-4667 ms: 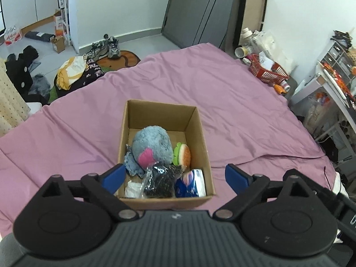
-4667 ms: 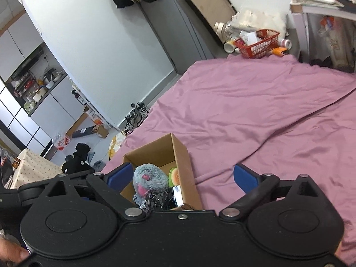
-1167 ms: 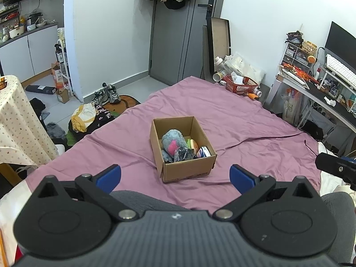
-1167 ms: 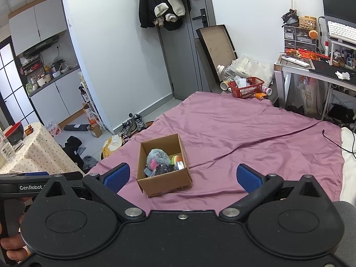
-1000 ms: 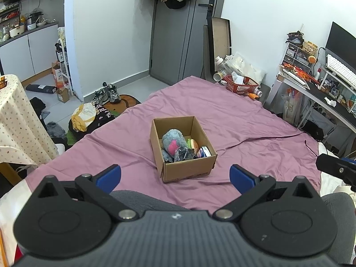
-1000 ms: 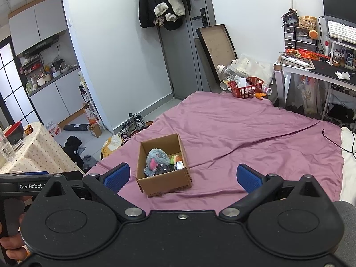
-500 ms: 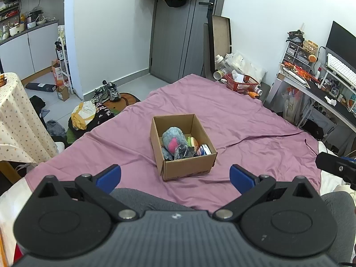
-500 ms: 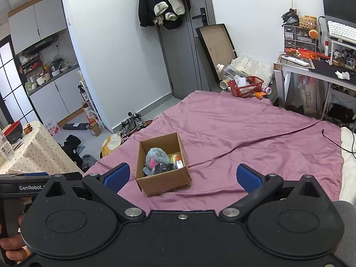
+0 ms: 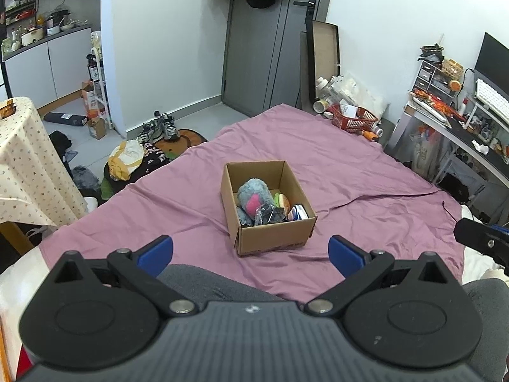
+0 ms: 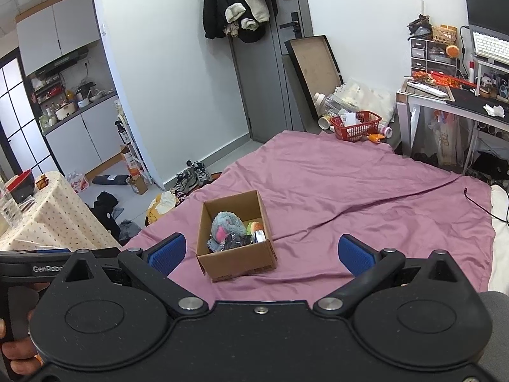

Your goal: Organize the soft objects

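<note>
Left tool point(image 9: 250, 251): blue pads spread wide, nothing between them. Right tool point(image 10: 260, 251): likewise wide, empty. Both are held back near the foot of the bed, well apart from the work.

Open brown cardboard box point(image 9: 273, 237) sits on the mauve bedsheet point(image 9: 350, 178), roughly mid-bed. Inside: a grey plush toy with a pink patch point(image 9: 252, 194), a small green-and-orange plush point(image 9: 282, 201) just beside it, a crinkly black plastic packet point(image 9: 269, 215) at the near end, and a blue-and-white pack point(image 9: 299, 212) in the near right corner. No soft items are visible loose on the sheet, so the task looks complete or close to it (judgement).

Risks from here:
- The box rests on a soft, wrinkled sheet; a push on its wall or weight shifted on the bed could tip or slide it.
- The grey plush stands about level with the rim; a bump could roll it out.
- The black packet is slippery and thin; a pinch may catch only film and drop it.
- A dark cable point(image 10: 477, 202) lies at the right bed edge; a sweeping right tool might snag it.
</note>
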